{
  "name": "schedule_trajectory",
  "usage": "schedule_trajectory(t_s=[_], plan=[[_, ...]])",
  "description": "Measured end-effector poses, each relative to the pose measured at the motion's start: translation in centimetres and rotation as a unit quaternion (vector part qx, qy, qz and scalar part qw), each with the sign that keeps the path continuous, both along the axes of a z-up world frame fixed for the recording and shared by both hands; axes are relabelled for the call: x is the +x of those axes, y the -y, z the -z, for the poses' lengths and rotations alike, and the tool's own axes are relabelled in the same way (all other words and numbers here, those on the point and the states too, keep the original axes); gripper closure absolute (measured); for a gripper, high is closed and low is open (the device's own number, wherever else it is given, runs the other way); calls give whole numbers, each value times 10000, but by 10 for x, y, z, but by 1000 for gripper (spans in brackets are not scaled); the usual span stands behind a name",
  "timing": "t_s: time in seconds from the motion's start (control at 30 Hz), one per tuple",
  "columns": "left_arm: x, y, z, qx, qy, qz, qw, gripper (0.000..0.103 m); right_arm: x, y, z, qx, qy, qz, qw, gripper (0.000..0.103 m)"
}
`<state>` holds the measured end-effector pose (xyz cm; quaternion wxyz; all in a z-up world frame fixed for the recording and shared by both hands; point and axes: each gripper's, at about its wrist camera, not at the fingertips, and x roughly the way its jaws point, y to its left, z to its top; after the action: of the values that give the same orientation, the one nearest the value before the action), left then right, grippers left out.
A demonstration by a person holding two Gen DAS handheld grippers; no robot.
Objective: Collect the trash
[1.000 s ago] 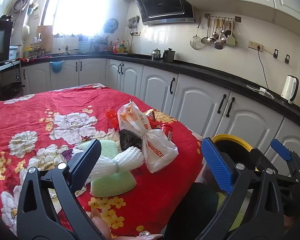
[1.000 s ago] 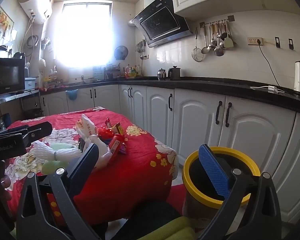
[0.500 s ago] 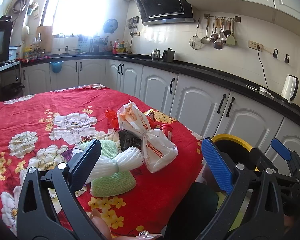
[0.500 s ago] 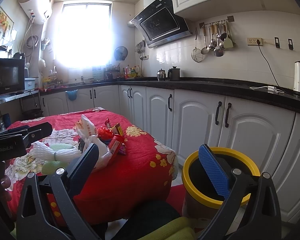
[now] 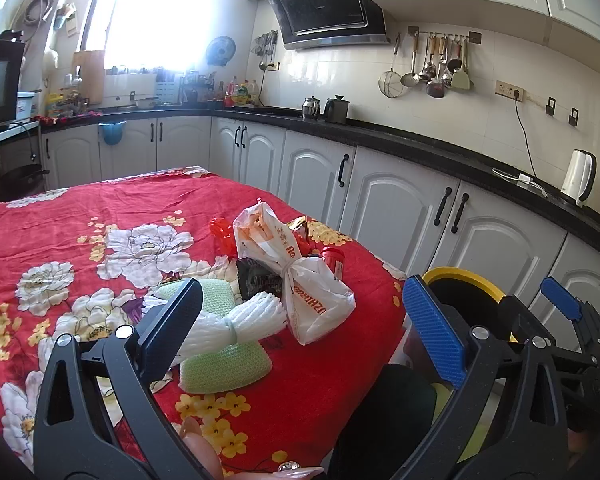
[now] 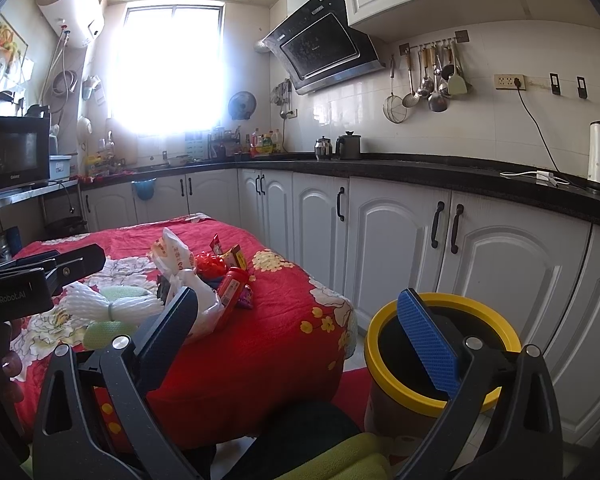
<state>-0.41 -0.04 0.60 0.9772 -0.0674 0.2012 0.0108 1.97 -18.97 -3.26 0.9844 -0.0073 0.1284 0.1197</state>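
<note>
Currently: both hand-held grippers, left and right, wide open, empty; foam netting, lower centre, to be pinched at its tied middle

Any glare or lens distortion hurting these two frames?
Left wrist: window blown out, counter line bowed by the fisheye, trash on the table sharp. Right wrist: window glare washes the far wall, yellow-rimmed bin clear.

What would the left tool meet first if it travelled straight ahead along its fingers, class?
Probably the white knotted plastic bag with orange print on the red floral tablecloth, which lies midway between the open left tool's fingers; the white foam netting bundle lies just left of that line. Depth is uncertain.
</note>
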Motion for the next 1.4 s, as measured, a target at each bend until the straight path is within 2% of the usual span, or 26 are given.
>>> schedule_trajectory(t_s=[0.37,0.73,0.97,1.4], plan=[[2,-4,5,-42,-52,-38,10000,11,3,-3,3,-28,-39,-95,9999,6],[8,-40,8,-170,-312,-396,9986,11,17,-31,4,-227,-285,-711,9968,6],[12,-71,19,-211,-675,-642,9954,11,32,-58,1,-435,-366,-1123,9920,6],[22,-108,40,-931,-961,-486,9898,11,87,-106,18,-780,-926,-1550,9805,6]])
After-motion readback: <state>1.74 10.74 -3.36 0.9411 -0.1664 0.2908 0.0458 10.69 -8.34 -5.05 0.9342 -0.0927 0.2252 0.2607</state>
